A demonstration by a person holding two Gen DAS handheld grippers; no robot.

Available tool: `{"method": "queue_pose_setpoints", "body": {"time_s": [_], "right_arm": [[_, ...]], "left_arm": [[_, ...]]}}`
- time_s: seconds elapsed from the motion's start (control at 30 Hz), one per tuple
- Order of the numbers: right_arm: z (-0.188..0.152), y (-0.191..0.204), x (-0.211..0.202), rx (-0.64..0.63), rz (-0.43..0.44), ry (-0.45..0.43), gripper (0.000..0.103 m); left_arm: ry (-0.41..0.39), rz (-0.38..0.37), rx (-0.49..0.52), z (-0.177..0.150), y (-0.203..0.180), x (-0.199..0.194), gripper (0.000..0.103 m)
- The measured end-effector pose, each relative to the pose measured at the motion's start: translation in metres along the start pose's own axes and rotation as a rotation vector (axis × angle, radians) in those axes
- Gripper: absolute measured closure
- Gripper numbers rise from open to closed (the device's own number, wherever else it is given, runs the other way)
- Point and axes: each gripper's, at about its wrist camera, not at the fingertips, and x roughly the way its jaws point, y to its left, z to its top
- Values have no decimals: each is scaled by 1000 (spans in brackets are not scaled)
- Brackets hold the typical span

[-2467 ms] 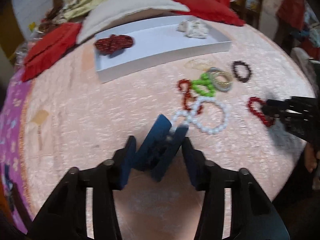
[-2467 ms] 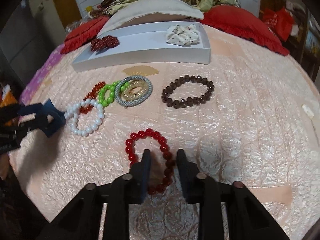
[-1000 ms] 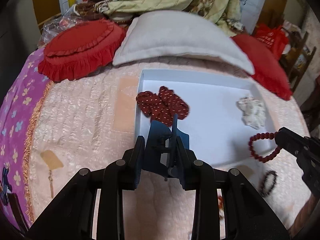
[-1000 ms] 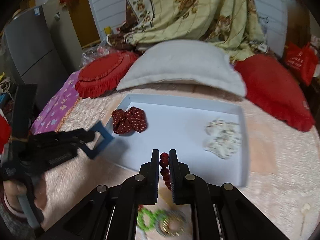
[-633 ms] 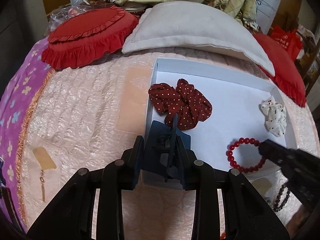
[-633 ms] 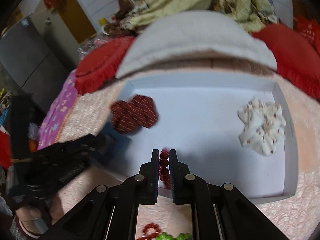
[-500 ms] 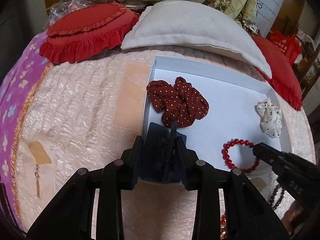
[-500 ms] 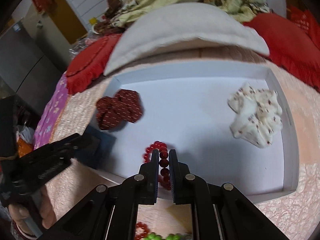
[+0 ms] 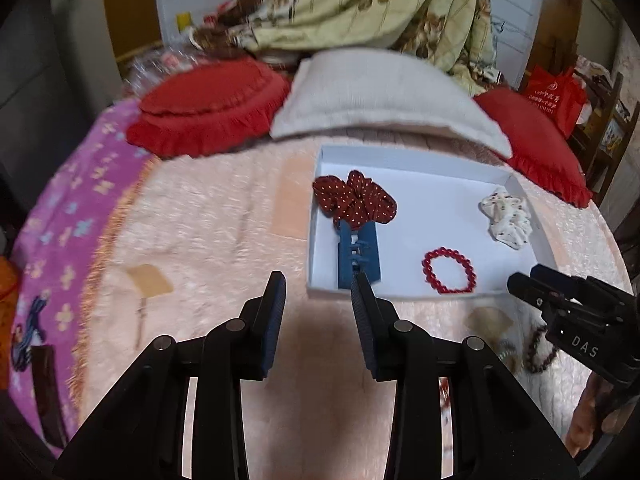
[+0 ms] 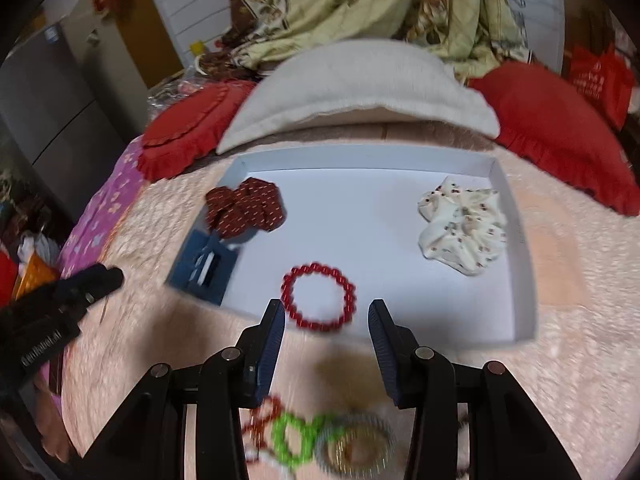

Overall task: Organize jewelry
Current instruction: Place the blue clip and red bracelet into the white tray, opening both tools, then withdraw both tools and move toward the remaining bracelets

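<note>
The flat blue plastic hair claw clip lies in the shallow white cardboard tray, long axis near-to-far; both hand-held grippers, left and right, gape empty.

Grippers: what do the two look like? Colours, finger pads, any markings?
Both are matte black, angular two-finger linkages with silver pivot pins. The left gripper and the right gripper have dark blue ribbed finger pads. Seen from the left wrist camera, the right gripper's body carries white "DAS" lettering; from the right wrist camera, the left one's white lettering is too blurred to read. No cables or sleeves show.
</note>
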Motion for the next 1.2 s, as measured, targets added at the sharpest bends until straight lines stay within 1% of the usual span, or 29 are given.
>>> {"method": "queue_pose_setpoints", "body": {"time_s": [0.07,0.3,0.43,0.57,0.67,0.87,1.0,1.2], "right_arm": [[-15,3,-16,-7,2,-5,61],[-72,14,-54,-41,-35,-20,61],[-104,16,-75,-43,-58,-36,61],[-123,17,-87,-32,-90,-47,61],[-133,16,-94,-15,-97,-47,61],[-148,24,-107,-18,-111,-68,61],[-153,26,-107,-19,-119,-64,61],[-157,28,-109,-22,-131,-62,61]], "left_arm": [[-20,3,-19,-10,4,-16,61],[-45,12,-108,-52,7,-64,61],[-87,58,-116,-74,2,-86,61],[-106,107,-105,-90,-3,-99,61],[-116,140,-95,-100,-6,-107,61],[-114,155,-83,-116,-8,-117,61],[-101,190,-58,-124,-11,-116,61],[-98,201,-67,-131,-11,-117,61]]}}
